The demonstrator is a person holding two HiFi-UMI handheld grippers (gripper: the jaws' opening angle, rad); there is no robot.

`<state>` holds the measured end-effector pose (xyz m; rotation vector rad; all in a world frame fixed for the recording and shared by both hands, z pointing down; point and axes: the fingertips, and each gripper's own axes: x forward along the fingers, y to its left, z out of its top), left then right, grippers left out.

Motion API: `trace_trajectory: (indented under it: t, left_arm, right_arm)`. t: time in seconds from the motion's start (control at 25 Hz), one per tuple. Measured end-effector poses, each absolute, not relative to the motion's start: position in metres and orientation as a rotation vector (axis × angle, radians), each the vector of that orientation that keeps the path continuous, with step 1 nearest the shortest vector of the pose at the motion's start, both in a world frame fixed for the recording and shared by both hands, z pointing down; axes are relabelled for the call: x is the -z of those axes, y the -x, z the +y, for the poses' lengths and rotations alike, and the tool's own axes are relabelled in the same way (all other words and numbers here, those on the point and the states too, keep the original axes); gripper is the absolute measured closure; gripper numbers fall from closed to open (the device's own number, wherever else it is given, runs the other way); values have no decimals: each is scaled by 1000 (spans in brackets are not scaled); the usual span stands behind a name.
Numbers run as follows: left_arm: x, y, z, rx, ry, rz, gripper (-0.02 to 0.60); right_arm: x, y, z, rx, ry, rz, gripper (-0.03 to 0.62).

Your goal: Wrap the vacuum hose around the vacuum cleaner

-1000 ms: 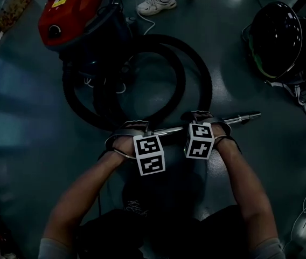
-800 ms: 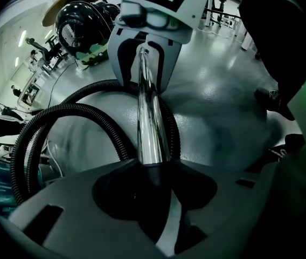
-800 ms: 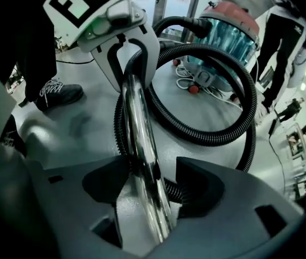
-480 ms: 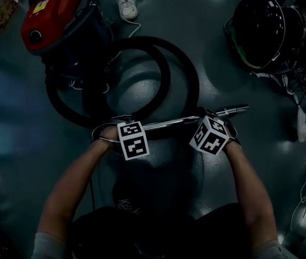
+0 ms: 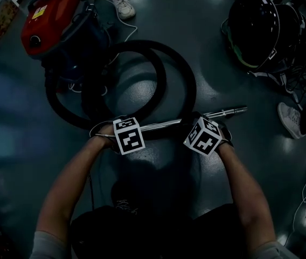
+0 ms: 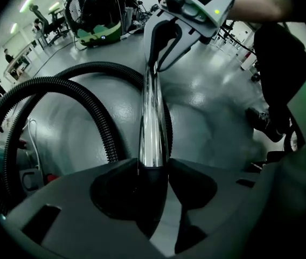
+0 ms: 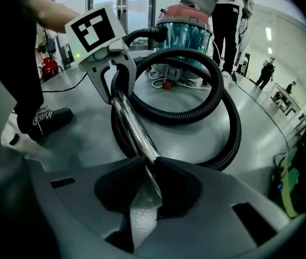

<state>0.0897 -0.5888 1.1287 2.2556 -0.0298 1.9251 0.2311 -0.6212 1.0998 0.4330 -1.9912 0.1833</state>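
Jaws on the left gripper (image 6: 154,169) clamp the metal wand (image 5: 164,124), and the right gripper (image 7: 152,169) has just been closing onto it too. Wand lies crosswise, tip pointing right, hose (image 5: 181,69) coiled by the vacuum cleaner (image 5: 50,18).

- Head view: from above the person's forearms, steeply down onto the floor (image 5: 239,166), with the vacuum cleaner (image 5: 53,18) far off at upper left
- Left gripper view: low, hard against the metal wand (image 6: 152,117), facing along it toward a black dome-shaped object (image 6: 96,9)
- Right gripper view: equally near, facing back along the wand toward the cleaner
- All three share the wand and the black hose (image 7: 231,134) coils
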Motion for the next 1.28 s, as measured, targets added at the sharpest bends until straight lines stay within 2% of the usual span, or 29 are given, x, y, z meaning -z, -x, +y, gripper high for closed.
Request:
trace_trajectory:
  t: [0.4, 0.72, 0.88, 0.92, 0.96, 1.28]
  left_arm:
    - [-1069, -126, -602, -1656, -2411, -281, 408]
    - [-1058, -141, -583, -1601, -2412, -332, 411]
    - [-1054, -142, -584, -1609, -2454, -395, 515]
    - [-1051, -143, -585, -1605, -2462, -412, 552]
    - [-1048, -143, -587, -1598, -2466, -426, 574]
    - [-1007, -152, -582, -1484, -2486, -456, 575]
  right_arm:
    - [-1099, -235, -620, -226, -462, -2017, 534]
    - [-1102, -234, -621, -332, -553, -2023, 534]
    - [-1096, -237, -622, -386, -615, -2057, 551]
    - [-1094, -238, -623, -375, -632, -2061, 588]
    - [-1090, -239, -623, -374, -651, -2067, 591]
    - [-1038, -238, -614, -515, -849, -2175, 591]
